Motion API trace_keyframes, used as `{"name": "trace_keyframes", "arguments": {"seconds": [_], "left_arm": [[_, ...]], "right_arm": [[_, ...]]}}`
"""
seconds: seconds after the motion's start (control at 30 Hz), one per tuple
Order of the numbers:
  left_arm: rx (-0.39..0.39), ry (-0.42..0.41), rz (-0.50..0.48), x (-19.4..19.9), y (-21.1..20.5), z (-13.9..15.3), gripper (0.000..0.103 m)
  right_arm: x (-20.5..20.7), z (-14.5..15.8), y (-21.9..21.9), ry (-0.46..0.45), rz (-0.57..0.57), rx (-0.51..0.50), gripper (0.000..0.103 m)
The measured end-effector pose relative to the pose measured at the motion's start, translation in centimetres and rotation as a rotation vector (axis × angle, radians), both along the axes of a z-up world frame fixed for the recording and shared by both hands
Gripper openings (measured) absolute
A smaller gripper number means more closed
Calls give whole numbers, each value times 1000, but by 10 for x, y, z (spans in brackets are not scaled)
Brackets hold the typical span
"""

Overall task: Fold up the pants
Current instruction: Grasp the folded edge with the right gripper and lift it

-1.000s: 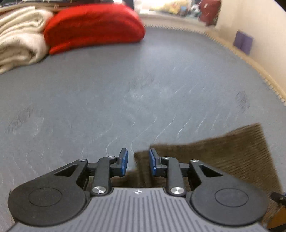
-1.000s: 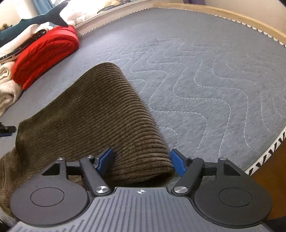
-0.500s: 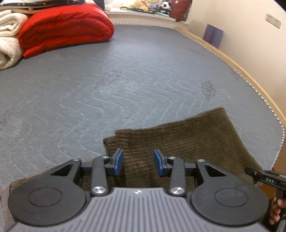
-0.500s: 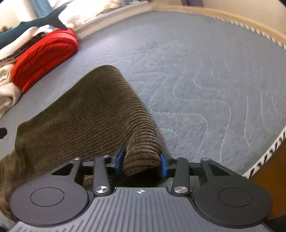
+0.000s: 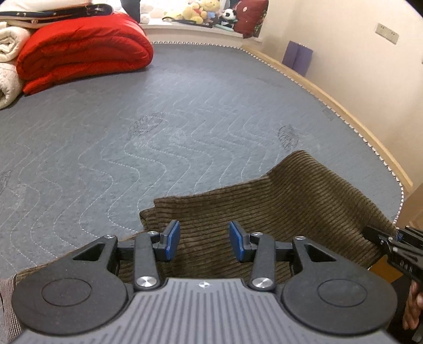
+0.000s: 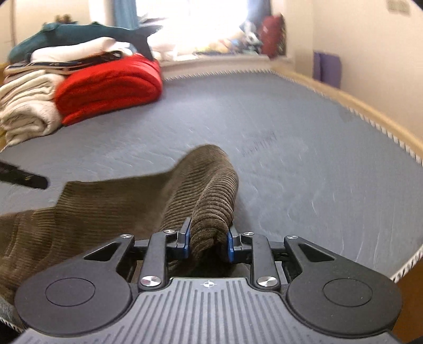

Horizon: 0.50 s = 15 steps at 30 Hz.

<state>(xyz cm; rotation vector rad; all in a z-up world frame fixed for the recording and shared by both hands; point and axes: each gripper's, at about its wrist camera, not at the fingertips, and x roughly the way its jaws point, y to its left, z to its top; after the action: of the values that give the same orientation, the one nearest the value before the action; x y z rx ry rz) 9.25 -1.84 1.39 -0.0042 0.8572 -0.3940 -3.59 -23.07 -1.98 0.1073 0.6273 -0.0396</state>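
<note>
Brown corduroy pants (image 5: 290, 206) lie at the near edge of the grey quilted mattress (image 5: 185, 119). The right gripper (image 6: 208, 238) is closing, pads pinching a bunched fold. The left gripper (image 5: 203, 240) hovers above the cloth, jaws parting, empty.

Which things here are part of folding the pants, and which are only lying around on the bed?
Part of the job:
- brown corduroy pants
- right gripper, jaws closing on a bunched fold of them
- left gripper, jaws opening above the cloth
- grey mattress

Lying around:
- red quilt
- cream blankets
- plush shark
- soft toys
</note>
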Motion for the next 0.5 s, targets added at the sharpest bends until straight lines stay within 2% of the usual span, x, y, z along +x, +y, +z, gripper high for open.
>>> {"name": "trace_keyframes", "arguments": {"seconds": [0.1, 0.2, 0.27, 0.3, 0.33, 0.4, 0.47, 0.5], "left_arm": [[-30, -7, -11, -2, 1, 6, 57], [-78, -15, -31, -4, 3, 14, 57], [-164, -16, -50, -6, 8, 21, 59], [-230, -9, -62, -7, 12, 25, 63], [-288, 1, -69, -7, 16, 28, 75], [-399, 15, -85, -8, 24, 34, 85], [-445, 31, -103, -8, 27, 37, 85], [-440, 44, -103, -7, 27, 36, 85]], "right_arm": [[-10, 19, 37, -62, 96, -111, 25], [-21, 36, 77, -123, 221, -200, 25], [-24, 43, 100, -146, 278, -238, 24], [-26, 44, 111, -152, 303, -257, 24], [-28, 45, 124, -158, 330, -282, 24], [-32, 45, 143, -168, 374, -324, 24], [-40, 45, 164, -178, 426, -368, 24], [-44, 45, 173, -185, 453, -390, 24]]}}
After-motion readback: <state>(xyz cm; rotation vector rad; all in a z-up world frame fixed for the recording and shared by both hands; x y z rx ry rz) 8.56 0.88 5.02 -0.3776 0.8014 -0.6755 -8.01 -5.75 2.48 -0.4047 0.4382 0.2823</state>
